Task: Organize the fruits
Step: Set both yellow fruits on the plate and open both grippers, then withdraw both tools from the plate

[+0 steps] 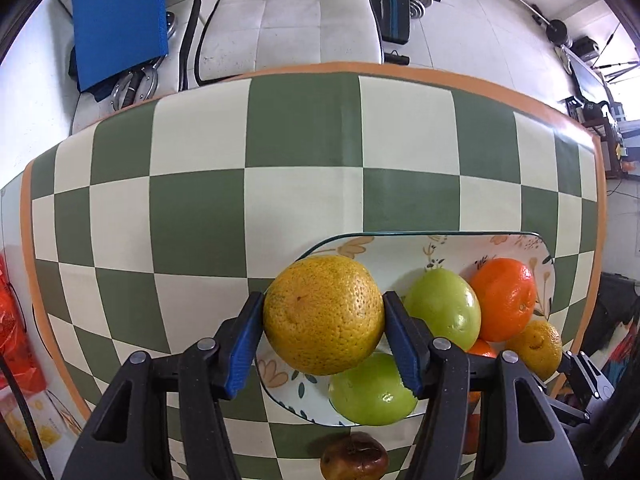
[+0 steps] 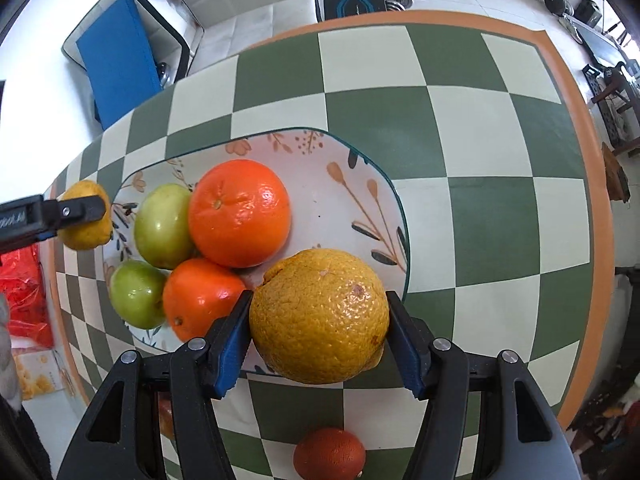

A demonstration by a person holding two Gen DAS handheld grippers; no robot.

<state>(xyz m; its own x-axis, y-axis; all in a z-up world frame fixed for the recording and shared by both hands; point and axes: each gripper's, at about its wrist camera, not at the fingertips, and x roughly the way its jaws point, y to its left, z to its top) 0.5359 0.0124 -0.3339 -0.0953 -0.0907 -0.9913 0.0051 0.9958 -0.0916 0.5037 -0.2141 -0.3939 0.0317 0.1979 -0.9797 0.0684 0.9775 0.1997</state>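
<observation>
Two yellow-orange citrus fruits in transit to one flowered plate [image 2: 384, 184]. Left gripper [image 1: 323, 334]: jaws spread wide, blue pads pressed on both flanks of a rough-skinned yellow orange [image 1: 323, 314], held over the plate's left end. Right gripper [image 2: 319, 334]: jaws equally wide, clamped on a second, larger yellow orange [image 2: 320, 316], held over the plate's near right edge. Plate contents: two green apples [image 2: 163, 224] and two bright tangerines [image 2: 239, 213], clustered at the left and near side; the far right half lies bare. Handling advice: likely best to lower each fruit onto bare plate until it rests, and open the jaws only then; the fruits are round and may roll, so seat them against their neighbours, one gripper at a time. Loose items: a dark red fruit [image 2: 329, 454] and a wrinkled brown fruit [image 1: 354, 456] on the cloth, near side. Surface: green-and-cream checked tablecloth [image 2: 492, 208], orange border. Room: white tiled floor, white padded chair [image 1: 296, 12], blue board [image 1: 118, 20], barbell weights at far right.
</observation>
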